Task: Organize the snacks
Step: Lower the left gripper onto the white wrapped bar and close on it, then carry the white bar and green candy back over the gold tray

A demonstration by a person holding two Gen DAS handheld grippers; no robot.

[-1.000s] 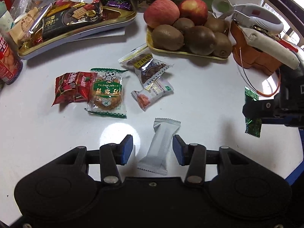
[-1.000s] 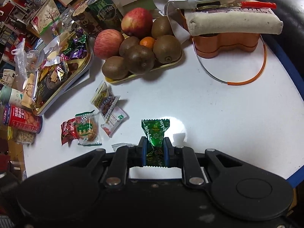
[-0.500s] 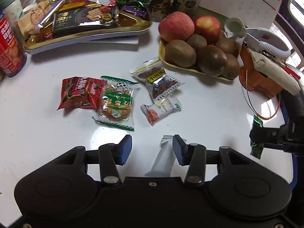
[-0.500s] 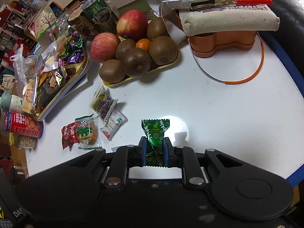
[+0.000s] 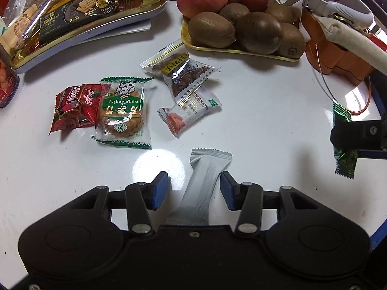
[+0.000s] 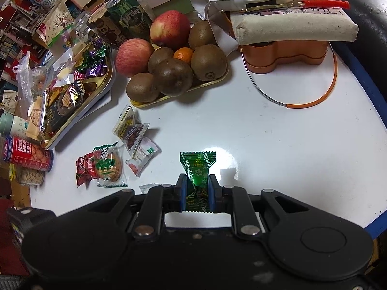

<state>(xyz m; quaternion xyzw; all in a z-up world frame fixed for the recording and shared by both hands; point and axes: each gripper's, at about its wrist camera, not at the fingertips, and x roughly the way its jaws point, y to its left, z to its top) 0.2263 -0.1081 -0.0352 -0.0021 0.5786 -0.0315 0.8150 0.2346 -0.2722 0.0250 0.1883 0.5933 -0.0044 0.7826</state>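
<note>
2 hand-held grippers work over a white table (image 5: 266, 120) strewn with wrapped snacks. The left gripper (image 5: 194, 189) points steeply down with its jaws apart, straddling a long grey snack bar (image 5: 203, 183) that lies flat on the table between the blue pads (image 5: 159, 188), touching neither as far as can be seen. The right gripper (image 6: 196, 192) is clamped on a green candy (image 6: 197, 169), holding it clear of the table.

The step in hand looks like picking up the grey bar while the green candy waits in the other grip. The next move calls for lowering the left gripper the rest of the way and closing squarely across the bar's narrow width.

The bar's long axis runs away from the left gripper, tilted slightly to the right, its crimped far end pointing toward the fruit tray (image 5: 241, 49). The candy's long axis runs straight out along the right gripper's fingers, its fanned end forward.

Ahead and to the left of the left gripper lie 5 other packets, among them a red packet (image 5: 72, 108) and a biscuit packet (image 5: 122, 113). The gold snack tray (image 5: 145, 7), the likely destination, sits farther off to the left.
</note>
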